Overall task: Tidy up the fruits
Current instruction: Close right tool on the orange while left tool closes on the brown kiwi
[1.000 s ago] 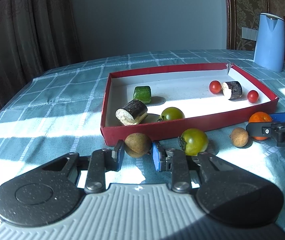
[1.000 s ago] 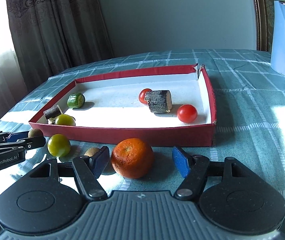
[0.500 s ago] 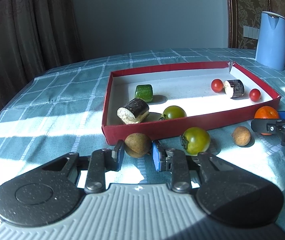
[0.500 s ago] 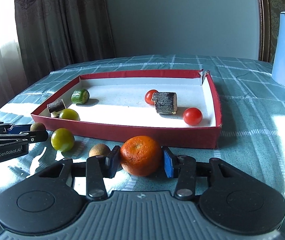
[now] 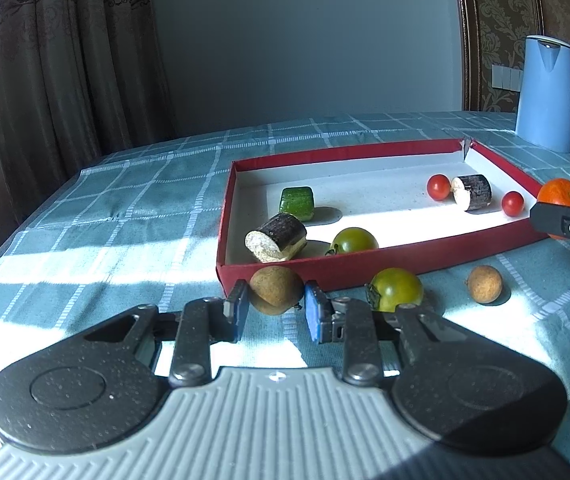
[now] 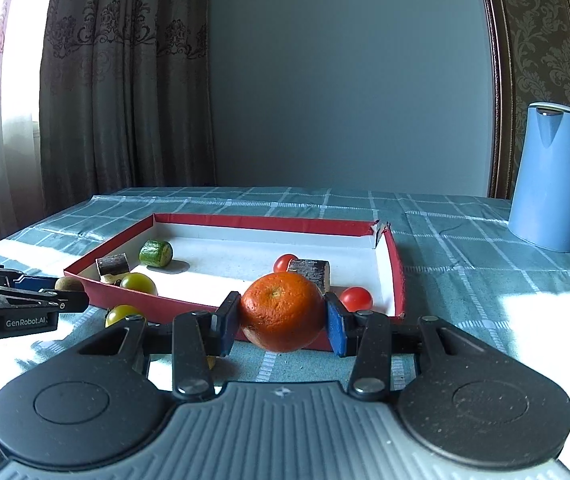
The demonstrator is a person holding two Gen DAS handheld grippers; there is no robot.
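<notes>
Raised since the earlier frame: orange (image 6: 283, 311), clamped between my right gripper's (image 6: 281, 322) fingers, now off the worktop (image 6: 485, 280) at lower centre, before the red tray's (image 6: 399, 280) near wall. Left gripper (image 5: 275, 312): fingers apart, flanking a brown kiwi (image 5: 276, 290) at lower centre; I cannot tell if they touch it. Tray contents: cucumber piece (image 5: 297, 203), two dark cylinder pieces (image 5: 277, 237) (image 5: 472, 192), green tomato (image 5: 354, 240), two cherry tomatoes (image 5: 438, 187) (image 5: 512, 203). Loose before the tray: second green tomato (image 5: 396, 290), small brown fruit (image 5: 484, 284). Blue kettle (image 6: 549, 176), right edge, well apart from the tray.
</notes>
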